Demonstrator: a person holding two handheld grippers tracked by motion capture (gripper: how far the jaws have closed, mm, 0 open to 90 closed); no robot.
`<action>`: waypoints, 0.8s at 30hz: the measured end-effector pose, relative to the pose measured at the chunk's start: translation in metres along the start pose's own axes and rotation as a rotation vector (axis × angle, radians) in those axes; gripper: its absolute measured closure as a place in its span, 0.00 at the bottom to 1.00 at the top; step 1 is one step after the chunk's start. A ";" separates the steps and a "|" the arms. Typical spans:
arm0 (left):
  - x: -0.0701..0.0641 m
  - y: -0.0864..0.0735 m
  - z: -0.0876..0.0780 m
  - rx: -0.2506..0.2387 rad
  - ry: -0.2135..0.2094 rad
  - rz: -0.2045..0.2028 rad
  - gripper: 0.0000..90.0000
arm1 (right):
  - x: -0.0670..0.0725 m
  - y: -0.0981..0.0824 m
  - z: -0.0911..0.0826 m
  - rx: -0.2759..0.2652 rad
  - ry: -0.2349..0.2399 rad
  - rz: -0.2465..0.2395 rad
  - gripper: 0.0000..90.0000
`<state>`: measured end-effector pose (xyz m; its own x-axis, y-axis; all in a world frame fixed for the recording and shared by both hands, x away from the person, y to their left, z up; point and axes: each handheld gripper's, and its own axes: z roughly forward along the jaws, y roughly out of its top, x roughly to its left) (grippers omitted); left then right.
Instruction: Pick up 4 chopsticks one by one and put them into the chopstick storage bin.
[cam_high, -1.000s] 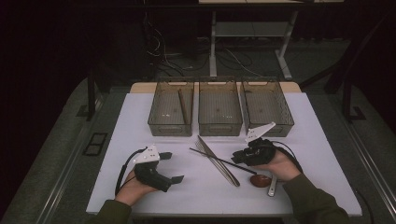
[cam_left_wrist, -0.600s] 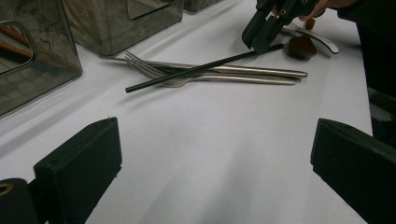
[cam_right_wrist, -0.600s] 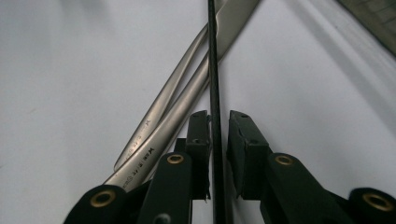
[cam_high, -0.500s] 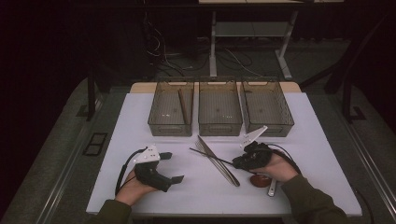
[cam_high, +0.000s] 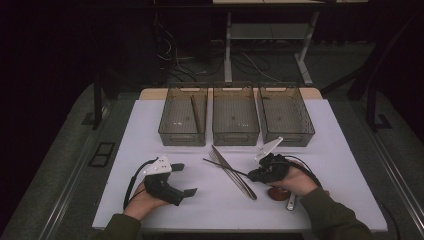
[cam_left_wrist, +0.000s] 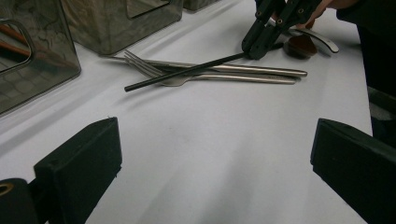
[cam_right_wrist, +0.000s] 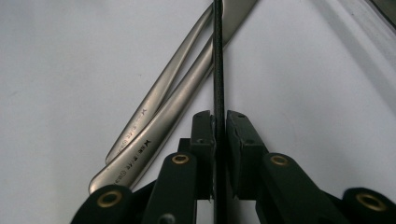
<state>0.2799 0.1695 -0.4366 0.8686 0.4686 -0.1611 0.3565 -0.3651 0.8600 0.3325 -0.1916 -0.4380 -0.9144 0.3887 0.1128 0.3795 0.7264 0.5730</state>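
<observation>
Now | right gripper (cam_right_wrist: 219, 140) jaws just closed, pinching black chopstick (cam_right_wrist: 218, 70) | left gripper (cam_left_wrist: 210, 154) jaws spread

front-left counter (cam_high: 150, 140): bare, passable
centre: fork (cam_high: 220, 161) and knife (cam_high: 235, 175) lie crossed
rear: three bins (cam_high: 235, 120) block

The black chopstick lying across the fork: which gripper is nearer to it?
Right. The right gripper is closed on the black chopstick at its end. The left gripper rests apart from it, open, across bare table.
</observation>
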 end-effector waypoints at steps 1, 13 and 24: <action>0.000 0.000 0.000 0.000 0.000 -0.001 0.01 | 0.001 0.000 0.000 0.004 -0.009 -0.003 0.91; 0.000 0.000 0.000 0.000 0.001 0.000 0.01 | 0.005 0.002 0.001 0.014 -0.031 -0.039 0.94; 0.000 0.000 0.000 -0.002 0.002 -0.002 0.01 | 0.004 0.003 -0.001 -0.001 -0.036 -0.042 0.94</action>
<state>0.2801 0.1698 -0.4366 0.8672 0.4708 -0.1619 0.3574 -0.3623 0.8608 0.3301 -0.1890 -0.4349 -0.9238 0.3782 0.0597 0.3410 0.7416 0.5777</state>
